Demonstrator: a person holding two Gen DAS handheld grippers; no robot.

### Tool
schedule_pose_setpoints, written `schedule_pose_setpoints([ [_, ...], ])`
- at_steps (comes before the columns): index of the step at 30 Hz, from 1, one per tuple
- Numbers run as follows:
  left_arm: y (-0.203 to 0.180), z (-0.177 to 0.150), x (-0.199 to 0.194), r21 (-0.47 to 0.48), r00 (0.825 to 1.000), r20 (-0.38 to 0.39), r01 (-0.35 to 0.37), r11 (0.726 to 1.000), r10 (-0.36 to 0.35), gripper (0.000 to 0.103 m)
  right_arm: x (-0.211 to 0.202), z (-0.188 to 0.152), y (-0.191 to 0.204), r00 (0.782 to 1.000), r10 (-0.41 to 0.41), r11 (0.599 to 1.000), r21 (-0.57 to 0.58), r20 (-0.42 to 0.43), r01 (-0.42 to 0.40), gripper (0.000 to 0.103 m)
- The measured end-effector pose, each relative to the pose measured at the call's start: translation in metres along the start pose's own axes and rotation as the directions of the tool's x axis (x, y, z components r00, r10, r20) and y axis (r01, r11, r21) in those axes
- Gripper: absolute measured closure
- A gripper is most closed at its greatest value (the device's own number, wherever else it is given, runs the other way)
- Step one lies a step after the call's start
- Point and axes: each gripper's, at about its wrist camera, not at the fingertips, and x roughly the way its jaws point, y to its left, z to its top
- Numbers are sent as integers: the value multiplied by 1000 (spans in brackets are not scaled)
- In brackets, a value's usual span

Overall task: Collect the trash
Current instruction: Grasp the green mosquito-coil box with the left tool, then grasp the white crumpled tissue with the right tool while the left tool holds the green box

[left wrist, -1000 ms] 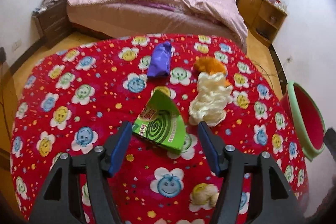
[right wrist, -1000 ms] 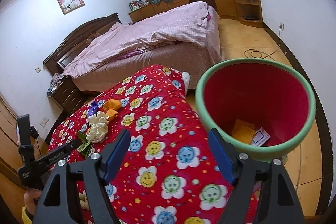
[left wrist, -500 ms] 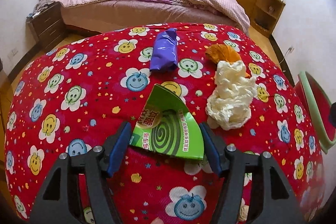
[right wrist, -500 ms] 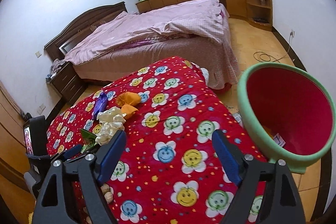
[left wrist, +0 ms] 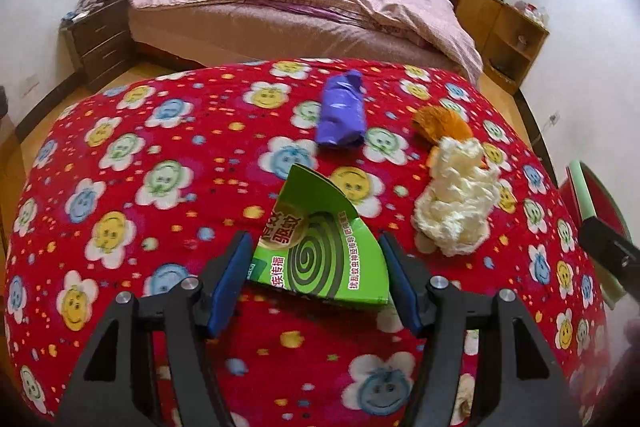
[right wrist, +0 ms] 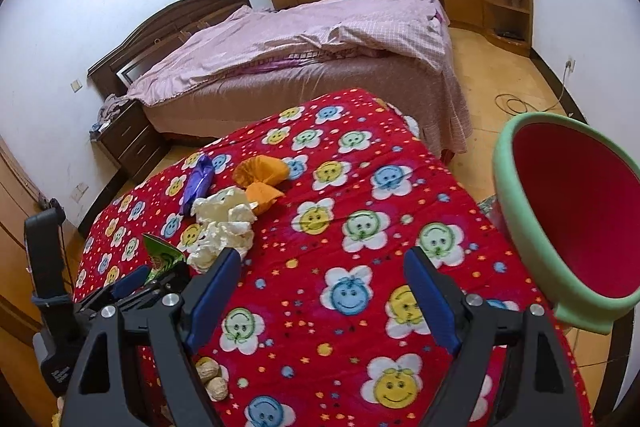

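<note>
Straddling a fan-shaped piece of glossy green cardboard (left wrist: 320, 247) printed with a dark spiral, the left gripper (left wrist: 316, 279) has its blue-padded jaws parted on either side of the card's wide end; whether the pads touch its edges cannot be told. The card lies flat on a plush red blanket (left wrist: 160, 131) patterned with smiling flowers. Beyond it rest a rolled purple plastic wrapper (left wrist: 342, 113), a crumpled cream tissue wad (left wrist: 456, 211) and an orange crinkled scrap (left wrist: 440, 125) — the last two touching. The right gripper (right wrist: 322, 291) hangs over bare blanket with its jaws spread wide and nothing between them. A round bin (right wrist: 520, 219) (mint-green rim, smooth red inside) stands beside the blanket's right edge.
</note>
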Motion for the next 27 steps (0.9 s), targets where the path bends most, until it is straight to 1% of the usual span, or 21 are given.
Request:
schedule_pose_setpoints([
  [4, 19, 2, -4, -47, 998, 16, -65, 997, 66, 38, 9, 0, 12, 1000, 14, 1000, -9, -12, -15, 18],
  [7, 33, 3, -6, -91, 994, 24, -102, 991, 105, 38, 17, -1, 23, 999, 26, 1000, -16, -20, -26, 18],
  [11, 44, 4, -7, -121, 988, 44, -139, 983, 145, 38, 32, -1, 39, 999, 35, 999, -28, -39, -36, 18],
  [17, 53, 3, -4, -152, 988, 34, -142, 978, 149, 38, 59, -1, 58, 997, 27, 998, -48, -76, -31, 18],
  [19, 53, 3, -4, -149, 988, 37, -145, 978, 152, 38, 65, -1, 60, 996, 25, 998, -48, -83, -29, 24],
  [21, 52, 2, -3, -145, 987, 37, -150, 978, 156, 38, 70, -2, 61, 995, 32, 998, -47, -96, -36, 35],
  [22, 52, 2, -3, -145, 987, 37, -149, 978, 155, 38, 73, -3, 62, 994, 37, 998, -46, -105, -42, 38],
  [25, 50, 2, -1, -138, 987, 34, -153, 979, 159, 38, 76, -6, 66, 993, 54, 996, -69, -101, -61, 54],
  [26, 49, 2, 0, -134, 987, 34, -154, 979, 160, 38, 76, -6, 69, 993, 64, 994, -81, -102, -73, 66],
  [27, 48, 2, 0, -133, 986, 36, -155, 979, 161, 38, 76, -7, 71, 991, 85, 991, -90, -107, -95, 71],
])
